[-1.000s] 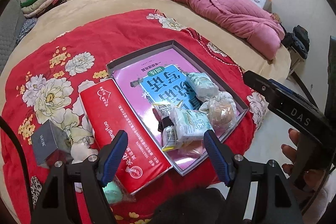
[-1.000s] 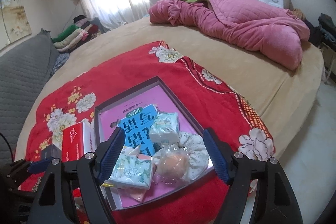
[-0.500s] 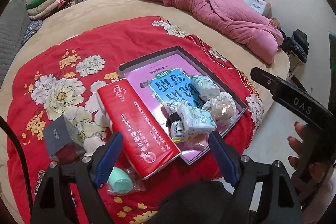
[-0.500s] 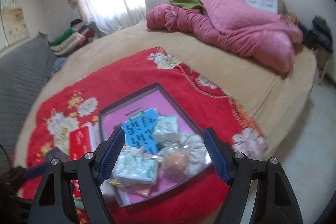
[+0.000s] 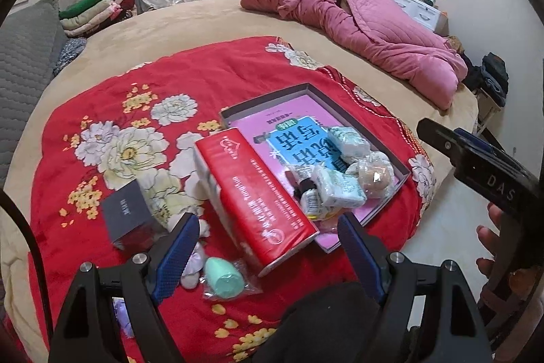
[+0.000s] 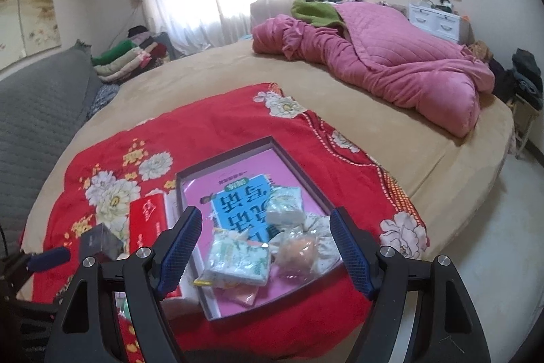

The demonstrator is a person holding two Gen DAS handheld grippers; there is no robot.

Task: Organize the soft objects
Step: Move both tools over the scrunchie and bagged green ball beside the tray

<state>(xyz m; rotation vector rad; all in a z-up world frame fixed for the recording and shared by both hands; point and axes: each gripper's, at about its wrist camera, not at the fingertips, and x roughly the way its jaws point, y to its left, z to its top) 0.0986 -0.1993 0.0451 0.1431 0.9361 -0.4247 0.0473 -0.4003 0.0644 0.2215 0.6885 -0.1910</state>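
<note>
Soft tissue packs [image 6: 240, 261], crinkly and plastic-wrapped, are heaped with a round peach sponge [image 6: 299, 252] in a shallow grey tray [image 6: 238, 153], seen just ahead of the right gripper [image 6: 265, 254], whose jaws are spread wide and empty. A mint egg-shaped sponge [image 5: 224, 276] in clear film is lodged between the parted fingers of the left gripper [image 5: 268, 261], beside a rigid red box [image 5: 255, 193].

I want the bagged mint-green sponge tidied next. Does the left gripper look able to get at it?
Probably yes: the left gripper is open, the mint-green sponge lies just below its left finger, nothing covering it; the red box sits alongside.
</note>
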